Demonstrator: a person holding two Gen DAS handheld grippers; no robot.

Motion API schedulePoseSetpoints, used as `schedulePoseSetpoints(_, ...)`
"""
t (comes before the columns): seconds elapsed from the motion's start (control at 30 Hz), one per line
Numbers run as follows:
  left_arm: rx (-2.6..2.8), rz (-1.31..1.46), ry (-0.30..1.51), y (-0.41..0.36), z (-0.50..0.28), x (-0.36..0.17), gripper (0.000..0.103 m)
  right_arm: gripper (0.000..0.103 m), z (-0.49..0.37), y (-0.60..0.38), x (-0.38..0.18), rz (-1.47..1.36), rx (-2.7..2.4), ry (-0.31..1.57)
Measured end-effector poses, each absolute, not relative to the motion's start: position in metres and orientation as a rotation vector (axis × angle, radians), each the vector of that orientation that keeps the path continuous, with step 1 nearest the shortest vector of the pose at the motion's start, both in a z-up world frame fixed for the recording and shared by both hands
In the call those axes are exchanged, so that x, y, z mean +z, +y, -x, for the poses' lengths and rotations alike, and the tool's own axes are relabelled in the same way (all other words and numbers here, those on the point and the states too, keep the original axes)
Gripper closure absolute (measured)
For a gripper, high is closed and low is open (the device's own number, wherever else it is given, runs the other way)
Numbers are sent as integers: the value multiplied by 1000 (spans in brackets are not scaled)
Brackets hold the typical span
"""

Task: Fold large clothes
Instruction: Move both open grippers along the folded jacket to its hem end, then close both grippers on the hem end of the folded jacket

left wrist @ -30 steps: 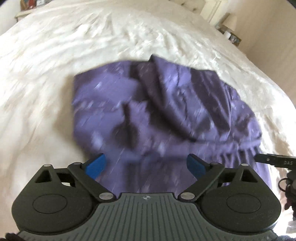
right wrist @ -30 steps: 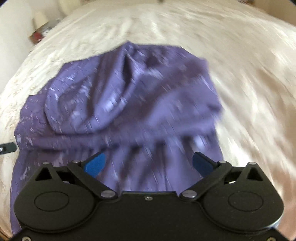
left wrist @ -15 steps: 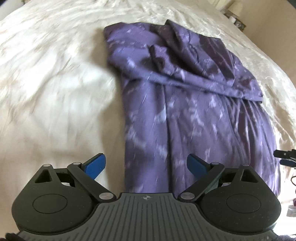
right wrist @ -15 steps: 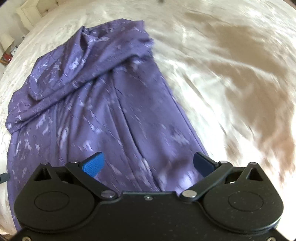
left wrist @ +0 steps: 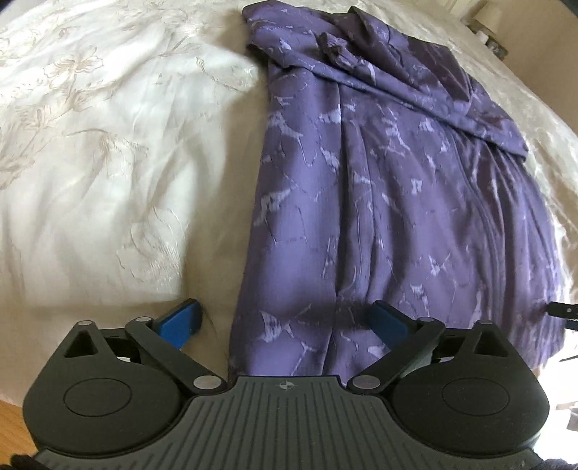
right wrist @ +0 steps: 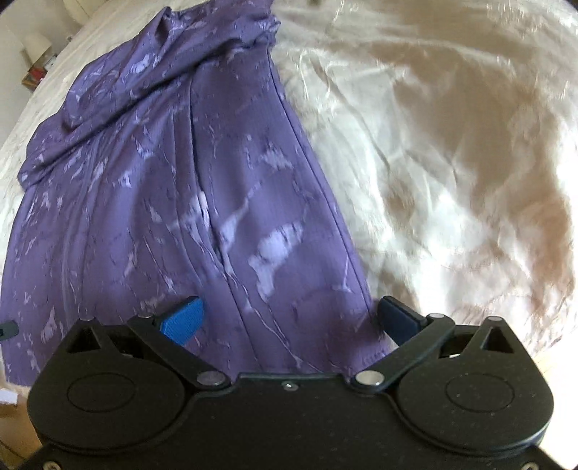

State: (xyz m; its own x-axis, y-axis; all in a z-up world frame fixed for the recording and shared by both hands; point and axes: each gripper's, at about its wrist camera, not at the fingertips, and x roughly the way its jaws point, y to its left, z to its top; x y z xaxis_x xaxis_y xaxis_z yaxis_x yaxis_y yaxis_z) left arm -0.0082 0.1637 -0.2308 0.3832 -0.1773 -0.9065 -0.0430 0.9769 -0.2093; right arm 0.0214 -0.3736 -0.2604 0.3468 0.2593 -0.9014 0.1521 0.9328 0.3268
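A purple garment (left wrist: 379, 202) with pale marbled streaks lies lengthwise on the cream bedspread (left wrist: 90, 162), its far end folded over in a loose flap. My left gripper (left wrist: 285, 314) hovers over the near left corner of the cloth. Its jaws are opening, the garment's left edge lies below the gap, and the pads do not press on it. My right gripper (right wrist: 289, 311) stands open over the near right corner of the garment (right wrist: 173, 188), whose right edge runs just inside the right fingertip. Neither gripper holds anything.
The embroidered bedspread (right wrist: 451, 162) spreads wide on both sides of the cloth. A bedside table with small items (left wrist: 487, 32) stands at the far corner, and a lamp (right wrist: 36, 47) shows beside the bed. Wooden floor (left wrist: 14, 415) shows below the bed's near edge.
Both grippers have drawn back from the folded far part to the near end of the garment and sunk closer to it. The cloth now lies stretched out lengthwise.
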Motion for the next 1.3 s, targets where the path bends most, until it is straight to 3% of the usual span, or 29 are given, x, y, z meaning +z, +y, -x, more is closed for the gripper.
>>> schedulePoseSetpoints(0.97, -47, 260, 1273, 148, 32, -248, 2, 0, -23, -363, -279, -356, 236, 1260)
schedulePoseSetpoints(1.07, -46, 279, 1264, 149, 39, -246, 15, 13, -18, -369, -272, -410, 244, 1242)
schedulePoseSetpoints(1.13, -41, 309, 1249, 153, 42, -244, 30, 31, -14, -376, -268, -464, 235, 1225)
schedulePoseSetpoints(1.17, -38, 322, 1241, 154, 43, -243, 36, 36, -12, -381, -266, -485, 227, 1218)
schedulePoseSetpoints(1.23, -47, 351, 1225, 159, 45, -240, 62, 46, -5, -385, -260, -508, 207, 1198)
schedulePoseSetpoints(1.27, -56, 360, 1220, 159, 46, -239, 68, 50, -3, -385, -257, -506, 198, 1190)
schedulePoseSetpoints(1.3, -76, 363, 1212, 160, 46, -237, 85, 61, 0, -385, -254, -501, 191, 1185)
